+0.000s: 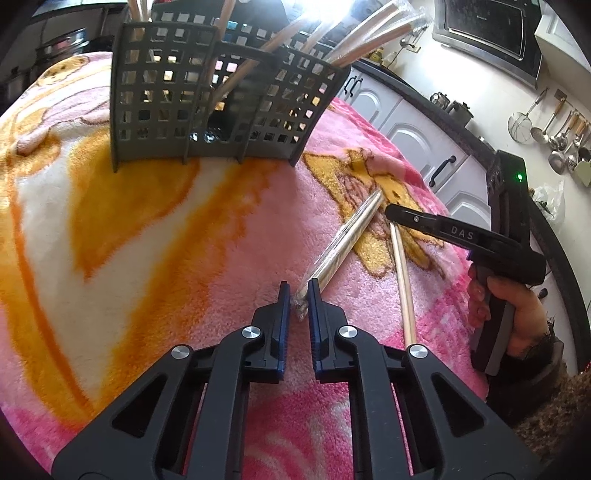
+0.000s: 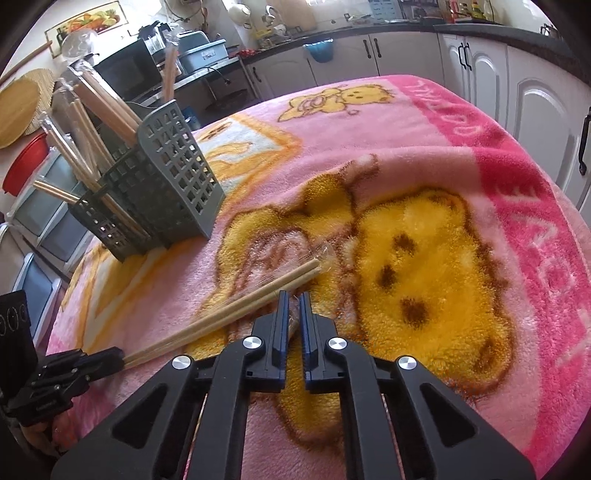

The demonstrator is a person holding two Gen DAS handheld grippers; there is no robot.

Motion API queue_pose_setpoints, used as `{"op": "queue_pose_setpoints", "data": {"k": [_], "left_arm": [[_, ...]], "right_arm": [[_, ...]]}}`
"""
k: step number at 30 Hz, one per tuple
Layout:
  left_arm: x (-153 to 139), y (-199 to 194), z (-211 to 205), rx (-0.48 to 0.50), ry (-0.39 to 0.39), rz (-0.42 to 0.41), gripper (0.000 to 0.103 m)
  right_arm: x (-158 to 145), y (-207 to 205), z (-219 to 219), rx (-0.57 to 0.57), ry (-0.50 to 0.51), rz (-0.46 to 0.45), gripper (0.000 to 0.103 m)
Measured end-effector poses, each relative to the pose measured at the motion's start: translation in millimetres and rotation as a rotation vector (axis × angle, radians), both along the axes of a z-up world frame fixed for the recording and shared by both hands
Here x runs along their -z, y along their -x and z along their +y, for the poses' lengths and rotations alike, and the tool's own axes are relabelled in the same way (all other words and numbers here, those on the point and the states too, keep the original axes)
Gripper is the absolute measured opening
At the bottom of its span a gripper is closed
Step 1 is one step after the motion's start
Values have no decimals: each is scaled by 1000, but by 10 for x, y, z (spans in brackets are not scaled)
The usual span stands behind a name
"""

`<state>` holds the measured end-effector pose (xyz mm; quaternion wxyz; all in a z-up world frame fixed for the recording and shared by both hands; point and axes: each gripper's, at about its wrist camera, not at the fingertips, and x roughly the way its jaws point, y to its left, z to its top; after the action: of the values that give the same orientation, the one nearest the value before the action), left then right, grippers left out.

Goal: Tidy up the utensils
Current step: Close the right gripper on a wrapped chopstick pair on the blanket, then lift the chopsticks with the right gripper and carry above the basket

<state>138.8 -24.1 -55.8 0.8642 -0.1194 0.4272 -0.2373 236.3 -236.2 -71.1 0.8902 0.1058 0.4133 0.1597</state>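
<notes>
On the left, the grey utensil basket (image 1: pixel 221 96) is standing upright on the pink blanket (image 1: pixel 147 240), with wrapped chopsticks (image 1: pixel 369 33) leaning out of its compartments. Right of centre, the left gripper (image 1: pixel 298 295) is clenching the near end of a plastic-wrapped chopstick pair (image 1: pixel 351 236) that is lying on the blanket. Just beside it, further right, the right gripper (image 2: pixel 291 306) is pinching the upper end of a second chopstick pair (image 1: pixel 400 284), whose tip is sitting between its nearly closed fingers (image 2: pixel 282 314).
</notes>
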Motion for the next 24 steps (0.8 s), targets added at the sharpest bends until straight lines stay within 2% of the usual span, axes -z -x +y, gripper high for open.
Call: {"op": "queue_pose_setpoints", "data": {"k": [5, 11, 19, 24], "left_arm": [[-138, 51, 104, -28, 33, -39, 5], [-470, 128, 298, -75, 81, -124, 4], [-932, 257, 480, -106, 113, -261, 3], [-1139, 305, 534, -118, 141, -318, 3]], "right_arm": [[-132, 134, 40, -22, -12, -63, 6], [-381, 269, 108, -54, -41, -139, 5], [-820, 410, 300, -125, -73, -250, 5], [-1110, 526, 487, -187, -79, -335, 5]]}}
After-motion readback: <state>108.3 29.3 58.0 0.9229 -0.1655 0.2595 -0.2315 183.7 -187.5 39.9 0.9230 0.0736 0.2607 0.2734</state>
